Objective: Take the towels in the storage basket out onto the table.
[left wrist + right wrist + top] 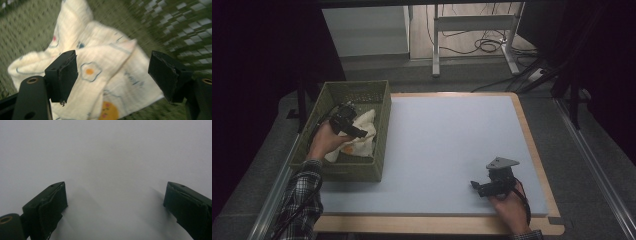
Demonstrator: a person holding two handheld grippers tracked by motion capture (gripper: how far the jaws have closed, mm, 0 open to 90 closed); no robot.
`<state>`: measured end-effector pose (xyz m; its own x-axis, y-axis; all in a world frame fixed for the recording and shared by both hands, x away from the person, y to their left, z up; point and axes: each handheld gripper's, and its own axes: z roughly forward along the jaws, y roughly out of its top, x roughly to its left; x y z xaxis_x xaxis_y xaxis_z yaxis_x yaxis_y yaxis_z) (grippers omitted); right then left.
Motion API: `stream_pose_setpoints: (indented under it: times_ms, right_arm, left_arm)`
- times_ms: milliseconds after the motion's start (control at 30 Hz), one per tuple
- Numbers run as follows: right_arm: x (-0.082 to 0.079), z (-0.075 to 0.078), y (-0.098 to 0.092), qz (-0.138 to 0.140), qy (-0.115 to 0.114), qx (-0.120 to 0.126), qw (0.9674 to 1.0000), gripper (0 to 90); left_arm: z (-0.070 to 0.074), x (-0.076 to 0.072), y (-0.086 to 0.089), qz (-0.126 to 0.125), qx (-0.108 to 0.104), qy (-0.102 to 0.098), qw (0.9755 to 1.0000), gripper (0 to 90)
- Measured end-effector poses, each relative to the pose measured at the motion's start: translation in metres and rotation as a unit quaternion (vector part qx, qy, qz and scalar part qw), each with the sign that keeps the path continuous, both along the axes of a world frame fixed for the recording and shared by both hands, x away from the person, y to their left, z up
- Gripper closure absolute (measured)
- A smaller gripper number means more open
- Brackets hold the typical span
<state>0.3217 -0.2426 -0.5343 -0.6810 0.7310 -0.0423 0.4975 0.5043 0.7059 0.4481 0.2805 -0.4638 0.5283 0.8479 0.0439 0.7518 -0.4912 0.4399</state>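
Note:
A cream cloth (364,125) printed with fried eggs and small drawings lies crumpled inside a green mesh basket (384,107) at the left of the table. My left gripper (360,133) reaches down into the basket right over the cloth. In the left gripper view its jaws stand apart, with a raised fold of the cloth (105,57) between and beneath them; the pads (67,75) do not press on it. My right gripper (475,186) rests low over the pale mat near the front right, open (115,202), nothing between its jaws.
A pale blue-grey mat (447,135) covers the wooden table (534,150). The basket's mesh walls (175,22) rise around the left gripper. Beyond the table stand a white table frame (472,30) and cables on the floor.

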Motion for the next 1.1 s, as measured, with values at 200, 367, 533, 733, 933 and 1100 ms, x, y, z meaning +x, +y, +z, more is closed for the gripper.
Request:
stream_pose_setpoints:
  times_ms: [200, 367, 533, 733, 933, 1100]
  right_arm:
    - [0.000, 0.000, 0.000, 0.000, 0.000, 0.000, 1.0000, 5.0]
    - [0.000, 0.000, 0.000, 0.000, 0.000, 0.000, 1.0000, 5.0]
    - [0.000, 0.000, 0.000, 0.000, 0.000, 0.000, 1.0000, 5.0]
    - [0.000, 0.000, 0.000, 0.000, 0.000, 0.000, 1.0000, 5.0]
    - [0.000, 0.000, 0.000, 0.000, 0.000, 0.000, 1.0000, 5.0]
    - [0.000, 0.000, 0.000, 0.000, 0.000, 0.000, 1.0000, 5.0]
  left_arm:
    - [-0.016, 0.018, 0.012, 0.058, 0.022, 0.038, 0.9973, 9.8]
    - [-0.027, 0.033, 0.014, 0.080, 0.035, 0.075, 0.9933, 6.2]
    - [-0.038, 0.050, 0.011, 0.099, 0.043, 0.115, 0.9874, 4.0]
    - [-0.054, 0.059, 0.020, 0.124, 0.009, 0.162, 0.9789, 3.2]
    - [-0.045, 0.052, 0.025, 0.133, 0.010, 0.145, 0.9805, 28.5]
    - [-0.040, 0.048, 0.015, 0.111, 0.015, 0.151, 0.9822, 67.8]
